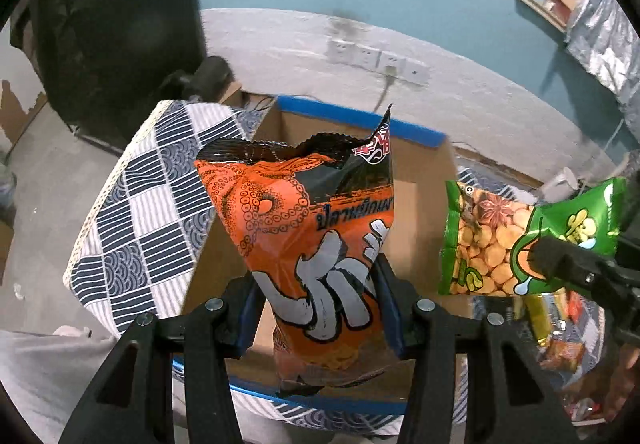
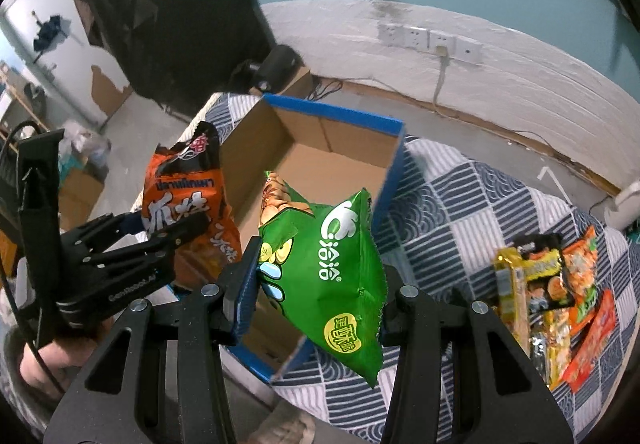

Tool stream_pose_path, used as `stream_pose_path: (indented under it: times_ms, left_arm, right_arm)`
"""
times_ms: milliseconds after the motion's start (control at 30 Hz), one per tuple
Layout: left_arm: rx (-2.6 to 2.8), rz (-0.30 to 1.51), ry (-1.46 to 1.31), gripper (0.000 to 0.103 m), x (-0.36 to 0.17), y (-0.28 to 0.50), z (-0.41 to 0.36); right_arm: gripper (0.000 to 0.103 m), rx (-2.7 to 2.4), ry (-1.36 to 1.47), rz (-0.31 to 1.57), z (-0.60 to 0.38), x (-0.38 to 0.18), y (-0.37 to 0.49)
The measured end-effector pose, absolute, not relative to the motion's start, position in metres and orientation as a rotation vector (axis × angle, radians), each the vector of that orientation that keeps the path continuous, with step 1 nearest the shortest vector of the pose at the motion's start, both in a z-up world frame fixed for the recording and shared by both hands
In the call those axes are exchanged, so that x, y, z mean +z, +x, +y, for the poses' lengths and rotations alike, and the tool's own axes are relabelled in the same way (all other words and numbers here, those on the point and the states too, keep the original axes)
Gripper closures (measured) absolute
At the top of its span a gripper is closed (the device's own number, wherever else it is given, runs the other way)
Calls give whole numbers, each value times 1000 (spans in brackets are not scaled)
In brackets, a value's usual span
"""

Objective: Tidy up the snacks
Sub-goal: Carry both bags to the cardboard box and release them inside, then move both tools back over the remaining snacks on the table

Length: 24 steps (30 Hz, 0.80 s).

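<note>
Bench (image 2: 472, 204), covered with a blue-and-white patterned cloth, fills the lower centre and right of the right wrist view; in the left wrist view it shows at centre left.

Cardboard box (image 2: 320, 168) with blue-taped rim stands on the bench, open at the top, at frame centre in both views. Its interior floor is visible and bare cardboard.

Orange snack bag (image 1: 316, 244), printed with an octopus, is held upright at centre frame of the left wrist view, in front of and above the box opening. The left tool (image 1: 316, 304) is closed on its lower half, both fingers pressing the bag's sides. In the right wrist view the same bag appears at centre left, beside the box's left wall.

Green snack bag (image 2: 332, 276) is tilted at lower centre of the right wrist view, over the box's near right corner. The right tool (image 2: 316, 304) is clamped on it, fingers against both edges. In the left wrist view this bag sits at centre right, near the orange bag but apart from it.

Pile of snack packets (image 2: 556, 296), yellow, orange and red, lies on the cloth at lower right, well apart from the box.
</note>
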<state>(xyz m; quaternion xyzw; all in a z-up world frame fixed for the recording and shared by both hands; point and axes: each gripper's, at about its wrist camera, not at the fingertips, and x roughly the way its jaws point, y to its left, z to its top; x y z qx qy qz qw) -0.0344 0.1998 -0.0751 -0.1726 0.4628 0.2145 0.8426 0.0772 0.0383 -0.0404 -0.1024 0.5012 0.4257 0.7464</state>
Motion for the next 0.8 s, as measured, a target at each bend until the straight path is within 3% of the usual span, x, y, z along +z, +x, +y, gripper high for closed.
stream_pose_path:
  times_ms: [333,433,500,600,800]
  left_arm:
    - [480,994,-386,52,-84,-36,212]
    - [496,990,-354,46,-82,-36,210]
    - [498,982,-342,34,-79,-36,208]
    - [485,966,-334,32,-74,-37,204]
    - [439,965,-320,26,-66,-31,187]
  right_arm:
    - [52,922,-298,1113,70,-54,73]
    - [49,899,-309,1096,68,-53,75]
    - [48,890,-303,1091,64,-51,76]
    - [38,871,-282,1091,51,-48,80]
    - [36,823,-250,1082,22,-41,84]
